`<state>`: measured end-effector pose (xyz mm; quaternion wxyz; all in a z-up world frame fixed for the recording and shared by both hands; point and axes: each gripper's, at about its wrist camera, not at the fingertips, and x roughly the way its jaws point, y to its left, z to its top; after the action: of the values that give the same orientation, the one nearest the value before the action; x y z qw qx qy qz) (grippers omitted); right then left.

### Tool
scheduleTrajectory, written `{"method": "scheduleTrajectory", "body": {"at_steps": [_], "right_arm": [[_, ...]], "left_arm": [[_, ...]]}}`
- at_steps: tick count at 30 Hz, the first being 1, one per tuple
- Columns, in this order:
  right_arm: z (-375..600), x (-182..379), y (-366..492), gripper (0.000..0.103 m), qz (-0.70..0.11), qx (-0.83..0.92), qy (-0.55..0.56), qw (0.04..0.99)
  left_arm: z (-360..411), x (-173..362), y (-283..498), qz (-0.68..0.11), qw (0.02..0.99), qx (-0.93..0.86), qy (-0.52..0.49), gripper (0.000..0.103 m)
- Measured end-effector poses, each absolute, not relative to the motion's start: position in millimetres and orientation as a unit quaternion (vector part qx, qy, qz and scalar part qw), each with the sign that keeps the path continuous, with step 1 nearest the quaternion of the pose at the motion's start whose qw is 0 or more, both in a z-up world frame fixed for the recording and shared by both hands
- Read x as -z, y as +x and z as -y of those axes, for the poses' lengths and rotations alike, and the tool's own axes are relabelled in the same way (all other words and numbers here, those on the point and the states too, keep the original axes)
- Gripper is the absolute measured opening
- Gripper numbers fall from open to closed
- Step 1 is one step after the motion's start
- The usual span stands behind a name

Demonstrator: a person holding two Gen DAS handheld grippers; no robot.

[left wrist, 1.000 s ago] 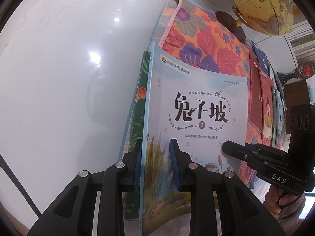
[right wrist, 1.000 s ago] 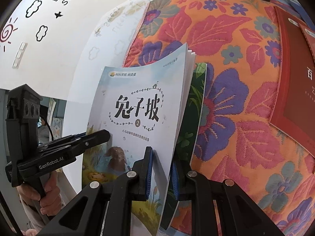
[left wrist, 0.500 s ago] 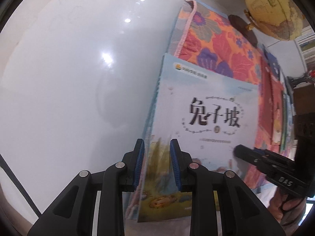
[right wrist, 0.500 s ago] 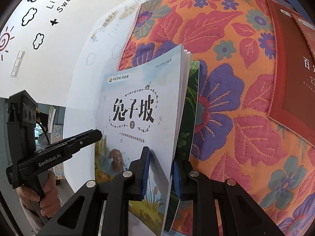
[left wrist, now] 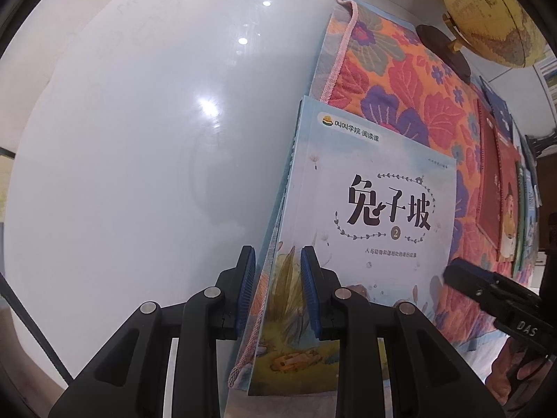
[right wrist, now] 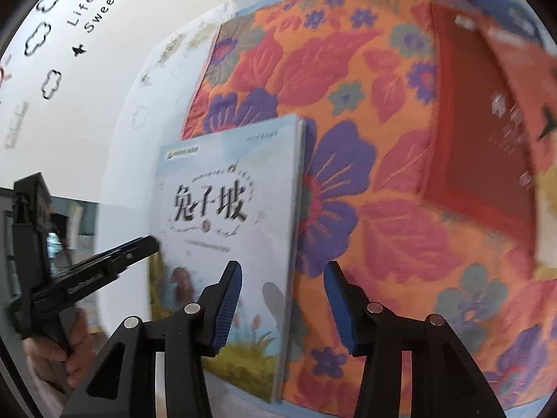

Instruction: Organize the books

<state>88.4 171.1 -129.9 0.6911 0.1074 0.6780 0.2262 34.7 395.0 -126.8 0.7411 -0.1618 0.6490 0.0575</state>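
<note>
The left gripper clamps the spine edge of a pale blue picture book lying flat on a flowered cloth at the edge of the glossy white counter. To its right, the right gripper sits with jaws apart over the book's other edge, near a red book.

The pale blue book carries the large title "兔子坡" with a circled "2" beneath it, and "叫叫学院 阅读课" beside a small logo at its far left corner. The right claw bears "DAS". The wall reads "Life is Sweet".
</note>
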Motion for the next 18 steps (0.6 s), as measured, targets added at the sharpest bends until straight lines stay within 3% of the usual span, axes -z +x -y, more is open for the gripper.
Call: {"method": "scheduleTrajectory", "body": {"at_steps": [8, 16, 18], "right_arm": [[-148, 134, 93, 0.049, -0.666, -0.258, 0.161, 0.682], [-100, 107, 89, 0.049, -0.617, -0.264, 0.133, 0.729], [-80, 96, 88, 0.049, -0.600, -0.262, 0.136, 0.743]], "left_arm": [[-376, 118, 40, -0.651, 0.745, -0.094, -0.112, 0.024], [-356, 80, 51, -0.591, 0.780, -0.123, -0.161, 0.025], [-335, 70, 61, -0.580, 0.791, -0.108, -0.162, 0.030]]}}
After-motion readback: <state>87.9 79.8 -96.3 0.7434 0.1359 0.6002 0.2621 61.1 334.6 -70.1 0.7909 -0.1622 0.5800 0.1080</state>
